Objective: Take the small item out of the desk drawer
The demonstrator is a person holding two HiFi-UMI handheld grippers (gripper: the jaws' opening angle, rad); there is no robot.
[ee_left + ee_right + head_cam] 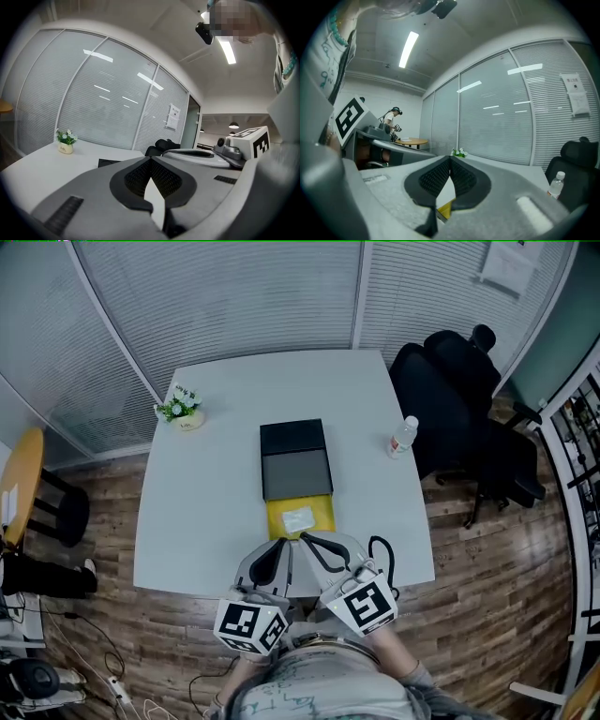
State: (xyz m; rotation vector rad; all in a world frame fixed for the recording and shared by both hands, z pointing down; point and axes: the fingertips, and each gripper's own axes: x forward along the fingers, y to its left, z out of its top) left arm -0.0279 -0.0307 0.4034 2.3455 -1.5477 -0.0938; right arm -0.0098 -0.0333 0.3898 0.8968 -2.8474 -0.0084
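Observation:
A black and grey drawer box point(295, 458) stands in the middle of the white desk point(206, 512). Its yellow drawer point(277, 520) is pulled out toward me, and a small white item point(298, 518) lies inside it. Both grippers hover side by side at the desk's near edge, just short of the drawer's front. My left gripper point(282, 541) point(150, 159) is shut with nothing between its pads. To its right, my right gripper point(306, 537) point(450, 160) is also shut and empty. Through the gap under the right jaws, a corner of the yellow drawer point(445, 211) shows.
A small potted plant point(180, 409) stands at the desk's far left, and a water bottle point(403, 437) near its right edge. A black office chair point(464, 399) is at the right of the desk and a round stool point(28, 488) at the left. A person point(392, 121) stands far off.

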